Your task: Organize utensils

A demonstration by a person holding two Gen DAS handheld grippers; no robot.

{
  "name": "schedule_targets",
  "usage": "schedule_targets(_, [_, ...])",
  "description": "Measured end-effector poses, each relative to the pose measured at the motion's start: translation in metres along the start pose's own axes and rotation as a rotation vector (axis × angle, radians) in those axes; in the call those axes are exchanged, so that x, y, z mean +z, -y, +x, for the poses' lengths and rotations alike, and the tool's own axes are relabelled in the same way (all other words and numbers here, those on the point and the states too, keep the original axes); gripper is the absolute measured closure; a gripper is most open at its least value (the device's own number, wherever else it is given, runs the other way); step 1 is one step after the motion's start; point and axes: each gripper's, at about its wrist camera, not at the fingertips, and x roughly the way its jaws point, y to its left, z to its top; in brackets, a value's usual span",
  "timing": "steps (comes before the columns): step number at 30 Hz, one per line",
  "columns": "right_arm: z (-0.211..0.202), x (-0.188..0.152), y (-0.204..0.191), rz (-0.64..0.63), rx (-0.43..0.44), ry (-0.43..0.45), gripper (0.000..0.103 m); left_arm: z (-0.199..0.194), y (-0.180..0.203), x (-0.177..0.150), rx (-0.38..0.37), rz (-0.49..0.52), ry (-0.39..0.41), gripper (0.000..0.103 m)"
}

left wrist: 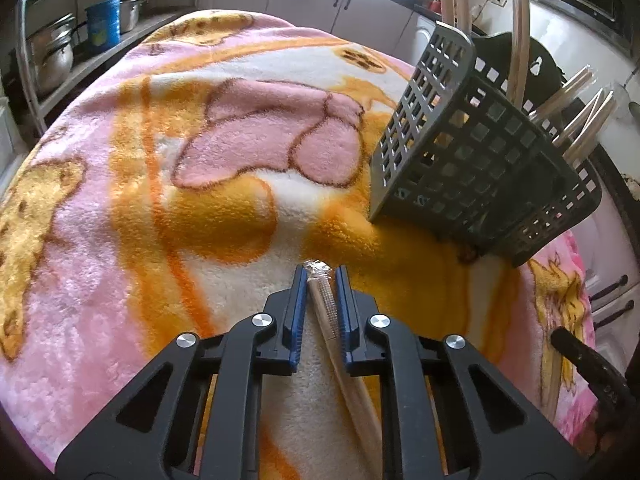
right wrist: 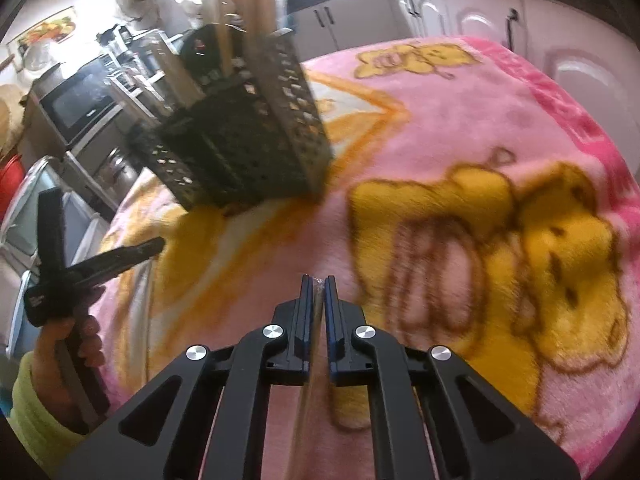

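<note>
Currently, my left gripper (left wrist: 320, 276) was clamped on one wrapped pair of wooden chopsticks (left wrist: 326, 312); the blue pads (left wrist: 298, 304) pressed it from both sides, and its crinkled plastic tip stuck out just past the fingertips. The stick ran back under the gripper over the fleece blanket (left wrist: 140, 160).

My right gripper (right wrist: 319, 284) was likewise closed down to a narrow slit on one thin wrapped chopstick pair (right wrist: 319, 296); blur hid its detail.

One grey lattice utensil basket (left wrist: 472, 152) stood on the blanket, ahead and right of the left gripper, well apart from it. About six wrapped sticks (left wrist: 520, 48) stood upright or leaning in it; the exact count I could not tell.

My left hand (right wrist: 80, 344) appeared at the right view's left edge.

On the shelf at left I counted two steel pots (left wrist: 52, 56) and one blue bucket (left wrist: 103, 24).
</note>
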Motion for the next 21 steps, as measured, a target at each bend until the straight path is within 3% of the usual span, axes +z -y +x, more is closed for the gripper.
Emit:
schedule_targets(6, [-0.013,0.014,-0.022,-0.056,0.043,0.054,0.098,-0.022,0.008,0.0,-0.058,0.018,0.038,0.097])
schedule_targets(21, [-0.08,0.049,-0.06,-0.196,0.103,0.29,0.098,-0.116,0.057,0.029,-0.192,0.128,0.249,0.098])
